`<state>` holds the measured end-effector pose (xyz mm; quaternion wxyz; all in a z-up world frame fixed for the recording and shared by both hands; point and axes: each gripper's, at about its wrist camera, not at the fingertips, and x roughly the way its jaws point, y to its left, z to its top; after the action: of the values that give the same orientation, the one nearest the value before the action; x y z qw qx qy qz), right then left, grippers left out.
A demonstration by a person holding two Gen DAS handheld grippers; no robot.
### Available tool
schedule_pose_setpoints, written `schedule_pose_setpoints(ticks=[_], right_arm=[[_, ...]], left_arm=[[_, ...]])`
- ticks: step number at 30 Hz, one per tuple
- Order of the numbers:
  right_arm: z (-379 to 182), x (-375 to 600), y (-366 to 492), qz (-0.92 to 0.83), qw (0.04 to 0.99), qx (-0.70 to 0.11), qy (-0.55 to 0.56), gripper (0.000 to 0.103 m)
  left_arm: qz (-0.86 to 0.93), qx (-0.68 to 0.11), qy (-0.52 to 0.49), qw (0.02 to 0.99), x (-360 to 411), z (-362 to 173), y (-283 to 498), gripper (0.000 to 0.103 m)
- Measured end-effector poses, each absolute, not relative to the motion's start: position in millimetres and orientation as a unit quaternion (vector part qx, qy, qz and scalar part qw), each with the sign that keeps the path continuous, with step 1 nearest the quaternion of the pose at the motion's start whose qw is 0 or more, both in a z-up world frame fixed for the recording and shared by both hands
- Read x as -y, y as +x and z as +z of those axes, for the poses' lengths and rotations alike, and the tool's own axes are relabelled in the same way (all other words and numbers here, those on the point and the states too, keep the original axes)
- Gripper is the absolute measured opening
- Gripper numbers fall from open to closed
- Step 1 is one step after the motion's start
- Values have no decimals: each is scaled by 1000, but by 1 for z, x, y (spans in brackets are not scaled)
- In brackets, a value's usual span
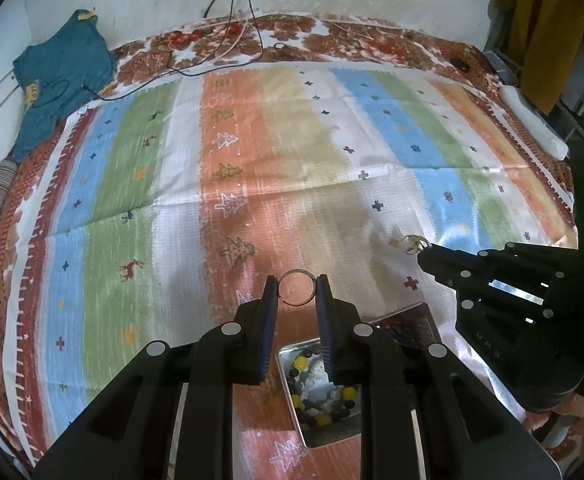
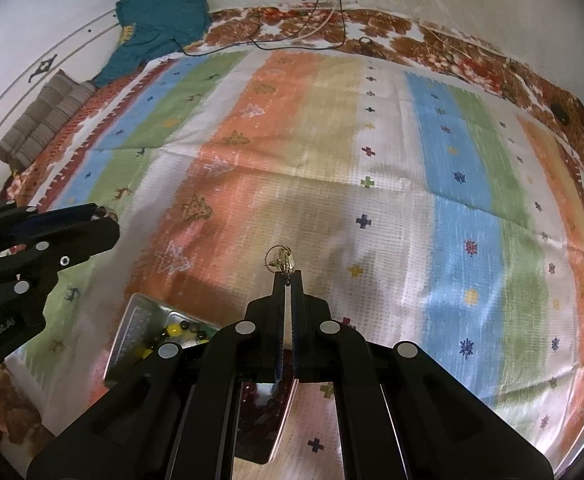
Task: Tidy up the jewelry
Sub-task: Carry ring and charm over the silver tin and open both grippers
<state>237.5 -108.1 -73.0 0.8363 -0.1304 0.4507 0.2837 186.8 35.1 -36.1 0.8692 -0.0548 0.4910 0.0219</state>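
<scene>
My left gripper [image 1: 298,289] is shut on a thin silver ring-shaped bangle [image 1: 297,273], held between the fingertips above the striped cloth. Below it lies an open metal tin [image 1: 287,356] with several yellow, dark and pale beads inside. My right gripper [image 2: 288,274] is shut on a small gold hoop earring [image 2: 279,258] that sticks out past the tips. In the left wrist view the right gripper [image 1: 422,254] is at the right with the earring [image 1: 414,243] at its tip. In the right wrist view the left gripper [image 2: 103,216] is at the left, above the tin [image 2: 135,328].
A striped, patterned cloth [image 1: 292,140] covers a bed. The tin's lid [image 1: 408,322] lies beside the tin. A teal garment [image 1: 59,76] and black cables [image 1: 227,40] lie at the far edge by the wall. A striped cushion [image 2: 39,120] is at the left.
</scene>
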Motion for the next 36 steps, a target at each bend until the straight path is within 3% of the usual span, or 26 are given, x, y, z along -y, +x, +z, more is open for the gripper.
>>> schedule_pose_setpoints(ticks=[36], right_arm=[[-64,121,179,317,831,-439,-131,4]], left_arm=[[-6,-469,-67,881,-14,-17,136,19]])
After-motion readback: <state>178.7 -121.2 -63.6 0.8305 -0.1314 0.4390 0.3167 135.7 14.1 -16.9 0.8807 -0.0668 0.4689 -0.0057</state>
